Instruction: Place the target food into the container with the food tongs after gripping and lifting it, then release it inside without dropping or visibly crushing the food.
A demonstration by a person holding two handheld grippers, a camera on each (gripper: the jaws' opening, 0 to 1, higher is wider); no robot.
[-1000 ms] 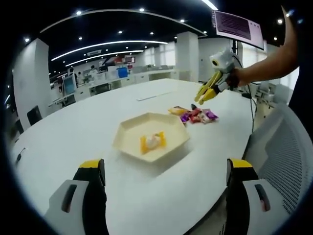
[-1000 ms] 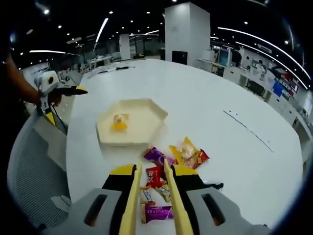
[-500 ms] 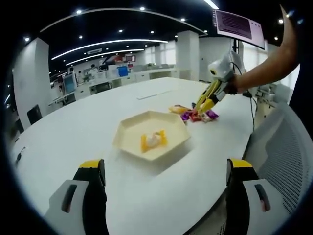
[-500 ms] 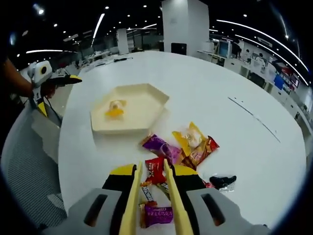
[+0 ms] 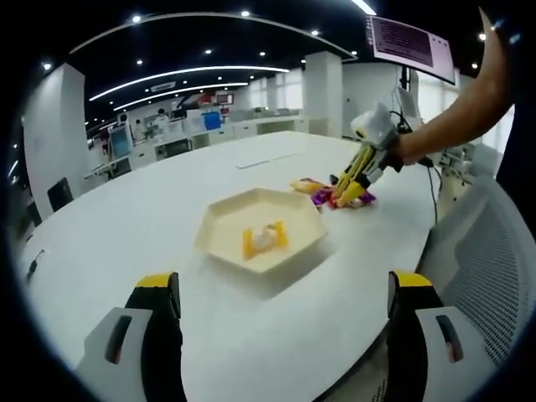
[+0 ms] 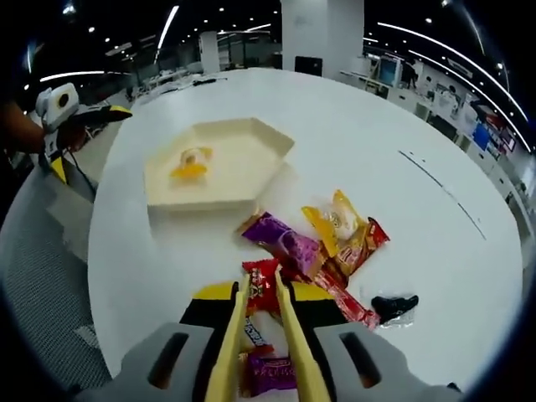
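Reaching with narrowly parted tongs (image 6: 258, 293) over the red snack packet (image 6: 261, 295) beside the hexagonal tray (image 6: 276, 151), needing closing next; left gripper (image 5: 280, 289) spread wide.

On the broad white round table (image 6: 352, 142), the cream hexagonal plastic tray (image 6: 219, 164) sits at about eleven o'clock from the right gripper (image 6: 261, 335) in the right gripper view. A yellow-wrapped sweet (image 6: 189, 161) lies inside the tray, toward its nine o'clock side. A heap of snack packets lies between tray and gripper: a purple foil packet (image 6: 280, 241) nearest the tray, a yellow packet (image 6: 337, 224) at its three o'clock, touching a red packet (image 6: 365, 243) beyond. A small red packet (image 6: 261, 289) lies between the tips of the yellow plastic food tongs (image 6: 286, 335). A small black object (image 6: 394, 306) lies at three o'clock from those tips. The left gripper (image 6: 71, 117) hangs off the table edge at ten o'clock.
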